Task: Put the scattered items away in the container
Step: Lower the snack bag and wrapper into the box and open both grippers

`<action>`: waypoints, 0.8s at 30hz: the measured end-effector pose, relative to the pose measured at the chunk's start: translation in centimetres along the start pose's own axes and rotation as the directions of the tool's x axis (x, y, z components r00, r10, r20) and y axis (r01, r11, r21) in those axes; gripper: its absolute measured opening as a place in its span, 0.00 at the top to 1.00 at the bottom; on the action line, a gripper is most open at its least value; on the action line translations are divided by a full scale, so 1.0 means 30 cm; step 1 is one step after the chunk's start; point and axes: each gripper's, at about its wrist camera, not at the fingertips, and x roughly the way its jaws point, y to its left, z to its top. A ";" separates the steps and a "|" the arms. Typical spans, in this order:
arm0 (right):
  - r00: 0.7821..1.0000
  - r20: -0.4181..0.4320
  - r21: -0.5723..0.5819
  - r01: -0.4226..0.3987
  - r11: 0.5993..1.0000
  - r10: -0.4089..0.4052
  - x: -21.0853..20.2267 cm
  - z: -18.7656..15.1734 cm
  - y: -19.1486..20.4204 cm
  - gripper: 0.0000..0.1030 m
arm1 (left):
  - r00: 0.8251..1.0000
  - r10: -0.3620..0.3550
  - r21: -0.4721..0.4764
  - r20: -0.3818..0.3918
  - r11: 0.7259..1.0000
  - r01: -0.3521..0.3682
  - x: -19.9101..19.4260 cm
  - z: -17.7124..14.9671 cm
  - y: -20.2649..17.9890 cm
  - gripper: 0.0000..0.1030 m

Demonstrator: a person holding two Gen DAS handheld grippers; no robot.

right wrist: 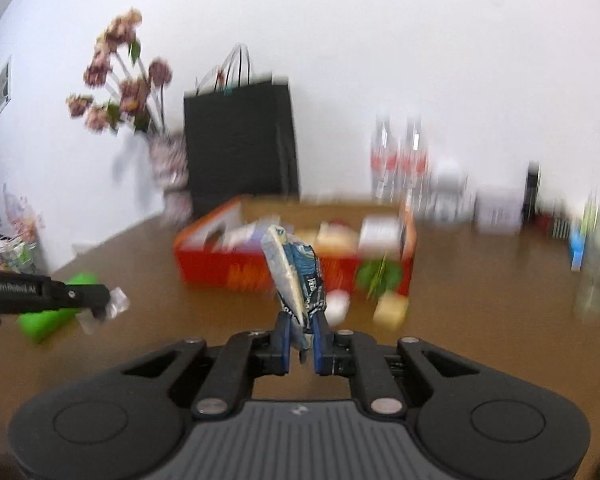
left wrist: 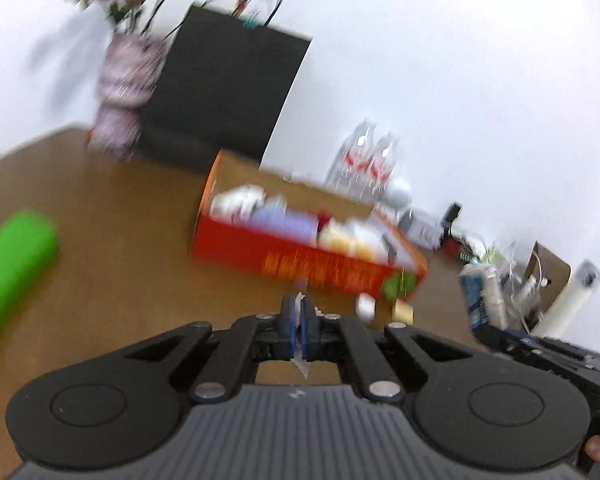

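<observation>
An open red box (left wrist: 300, 256) (right wrist: 220, 268) holding several packets stands on the brown table. My left gripper (left wrist: 299, 320) is shut on a thin clear wrapper (left wrist: 300, 360), short of the box; it also shows at the left of the right wrist view (right wrist: 100, 304). My right gripper (right wrist: 300, 332) is shut on a blue and white snack packet (right wrist: 296, 276), held upright in front of the box. The packet also shows at the right of the left wrist view (left wrist: 480, 292). Small white, yellow and green items (right wrist: 380, 292) lie by the box's front right corner.
A green cylinder (left wrist: 12, 268) (right wrist: 56, 312) lies at the left. A black paper bag (right wrist: 240, 140) and a vase of flowers (right wrist: 168, 168) stand behind the box. Bottles (right wrist: 400, 160) and clutter line the back right wall. Both views are motion-blurred.
</observation>
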 end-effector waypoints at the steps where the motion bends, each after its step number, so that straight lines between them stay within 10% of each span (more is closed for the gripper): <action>1: 1.000 0.018 -0.004 0.019 1.000 -0.019 0.023 0.054 -0.016 0.90 | 1.000 0.016 0.019 0.003 1.000 -0.016 0.049 0.064 -0.007 0.97; 7: 0.998 -0.047 0.034 0.033 0.999 -0.031 0.341 0.334 -0.173 0.90 | 0.989 0.112 0.043 -0.094 0.993 -0.109 0.463 0.312 0.020 0.97; 15: 0.967 -0.256 0.136 0.021 0.990 0.015 0.853 0.403 -0.255 0.89 | 0.955 0.177 0.054 -0.238 0.984 -0.169 0.922 0.370 0.100 0.97; 18: 0.931 -0.362 0.084 0.082 0.993 -0.046 0.976 0.382 -0.239 0.68 | 0.953 0.170 0.086 -0.251 0.985 -0.153 0.971 0.376 0.119 0.93; 22: 0.944 -0.328 0.158 0.007 0.987 0.046 0.989 0.392 -0.264 0.41 | 0.975 0.130 0.055 -0.181 0.991 -0.122 0.909 0.418 0.129 0.28; 24: 0.952 -0.301 0.191 0.003 0.982 0.056 0.954 0.405 -0.271 0.34 | 0.977 0.148 0.089 -0.154 0.987 -0.135 0.862 0.433 0.100 0.23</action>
